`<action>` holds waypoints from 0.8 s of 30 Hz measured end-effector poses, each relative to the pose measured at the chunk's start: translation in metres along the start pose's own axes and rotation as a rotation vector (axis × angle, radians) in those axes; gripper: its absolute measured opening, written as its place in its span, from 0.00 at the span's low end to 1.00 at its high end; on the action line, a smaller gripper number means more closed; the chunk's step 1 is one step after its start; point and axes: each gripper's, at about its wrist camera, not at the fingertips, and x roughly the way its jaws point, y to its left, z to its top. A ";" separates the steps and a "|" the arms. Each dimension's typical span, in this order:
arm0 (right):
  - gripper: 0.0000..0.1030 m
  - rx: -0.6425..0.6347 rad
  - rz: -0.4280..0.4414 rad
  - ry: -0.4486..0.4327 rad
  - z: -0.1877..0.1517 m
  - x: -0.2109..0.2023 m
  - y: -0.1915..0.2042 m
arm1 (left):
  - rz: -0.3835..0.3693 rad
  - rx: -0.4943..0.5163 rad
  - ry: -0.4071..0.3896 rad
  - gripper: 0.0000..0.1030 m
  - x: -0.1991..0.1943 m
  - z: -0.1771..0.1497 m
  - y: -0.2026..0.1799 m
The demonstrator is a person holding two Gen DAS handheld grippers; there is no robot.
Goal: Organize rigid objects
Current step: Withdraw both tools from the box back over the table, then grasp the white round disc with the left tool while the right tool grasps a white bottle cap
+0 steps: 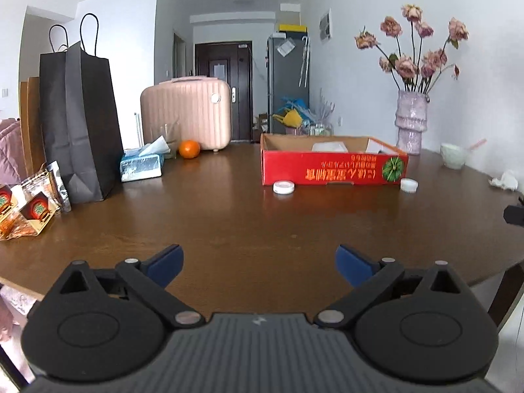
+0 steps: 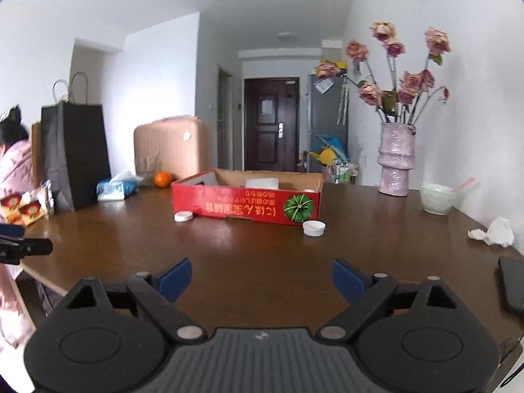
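Observation:
A red cardboard box (image 1: 330,167) (image 2: 242,203) with an open top stands on the brown table, white items inside it. Two white round lids lie in front of it: one at its left corner (image 1: 283,187) (image 2: 183,216), one at its right corner (image 1: 409,185) (image 2: 313,228). My left gripper (image 1: 258,262) hovers over the near table edge, open, nothing between its blue-padded fingers. My right gripper (image 2: 262,276) is likewise open and empty, well short of the box. In the right wrist view the left gripper's side (image 2: 23,249) shows at the left edge.
A black paper bag (image 1: 80,124), tissue pack (image 1: 141,165), orange (image 1: 189,149), glass and snack packets (image 1: 29,206) sit at the left. A vase of dried roses (image 2: 394,160), pale bowl (image 2: 437,198), crumpled tissue (image 2: 494,232) and dark flat device (image 2: 512,285) are at the right. A person in pink (image 2: 13,170) is at far left.

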 end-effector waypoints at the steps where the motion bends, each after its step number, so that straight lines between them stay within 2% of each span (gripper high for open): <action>1: 0.90 0.012 -0.001 -0.011 -0.001 0.001 -0.001 | -0.002 -0.003 -0.005 0.99 0.004 0.003 0.000; 5: 0.90 -0.006 -0.011 -0.028 -0.003 0.012 0.000 | -0.016 0.012 -0.017 0.99 0.023 0.011 -0.003; 8: 0.90 -0.012 -0.030 -0.006 0.000 0.030 -0.004 | -0.013 0.025 0.002 0.99 0.052 0.021 -0.006; 12: 0.90 0.013 -0.064 0.048 0.013 0.074 -0.017 | -0.033 0.028 0.041 0.98 0.103 0.042 -0.009; 15: 0.89 0.044 -0.059 0.098 0.030 0.115 -0.033 | -0.021 0.049 0.094 0.98 0.145 0.060 -0.011; 17: 0.89 0.060 -0.051 0.105 0.040 0.138 -0.044 | -0.010 0.052 0.139 0.91 0.178 0.072 -0.011; 19: 0.88 0.092 -0.046 0.112 0.050 0.166 -0.056 | -0.033 0.033 0.155 0.85 0.207 0.081 -0.012; 22: 0.86 0.148 -0.073 0.186 0.062 0.214 -0.072 | -0.027 0.013 0.212 0.74 0.253 0.086 -0.016; 24: 0.82 0.137 -0.102 0.244 0.066 0.242 -0.075 | -0.046 0.008 0.248 0.68 0.276 0.087 -0.019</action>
